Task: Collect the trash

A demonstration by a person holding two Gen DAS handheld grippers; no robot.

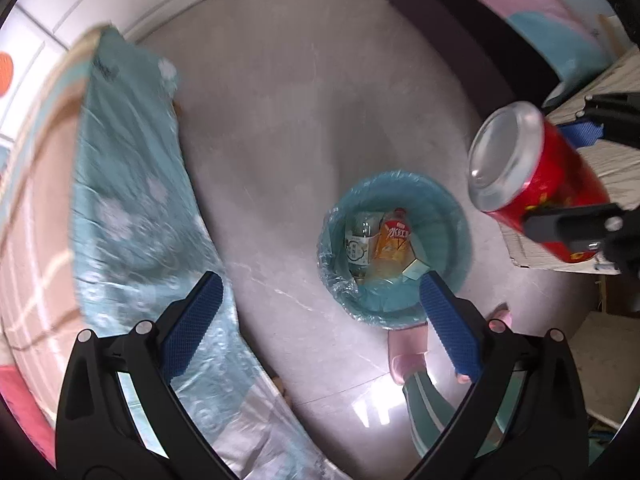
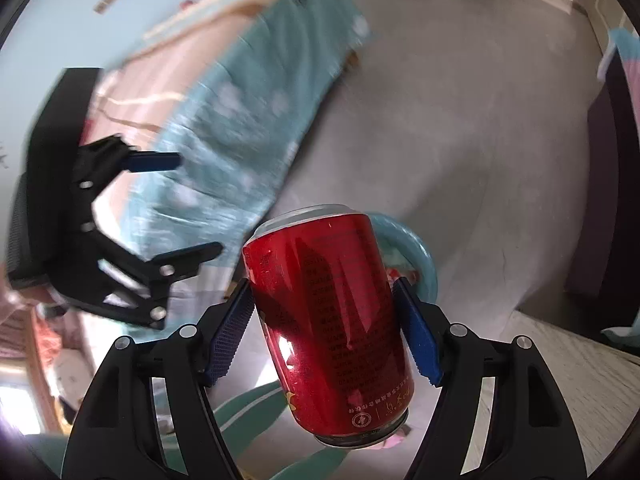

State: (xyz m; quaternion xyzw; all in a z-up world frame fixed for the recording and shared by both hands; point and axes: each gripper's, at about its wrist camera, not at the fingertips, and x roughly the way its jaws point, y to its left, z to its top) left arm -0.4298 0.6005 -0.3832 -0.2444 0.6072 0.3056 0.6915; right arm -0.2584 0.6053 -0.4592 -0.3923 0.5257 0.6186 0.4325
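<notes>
My right gripper (image 2: 324, 320) is shut on a red drink can (image 2: 332, 320), held tilted in the air; the can also shows in the left wrist view (image 1: 532, 180) at the right, above and right of the bin. A teal bin (image 1: 394, 248) lined with a clear bag stands on the floor, holding a clear bottle (image 1: 360, 244), an orange snack bag (image 1: 392, 240) and a small box (image 1: 416, 268). The bin's rim (image 2: 416, 248) shows behind the can. My left gripper (image 1: 320, 320) is open and empty above the floor; it also shows in the right wrist view (image 2: 176, 208).
A bed with a teal patterned cover (image 1: 132, 184) runs along the left. A pale table (image 1: 600, 184) sits at the right. The person's pink slipper (image 1: 408, 356) and teal trouser leg (image 1: 428, 412) are just below the bin. Grey floor (image 1: 300, 120) lies beyond.
</notes>
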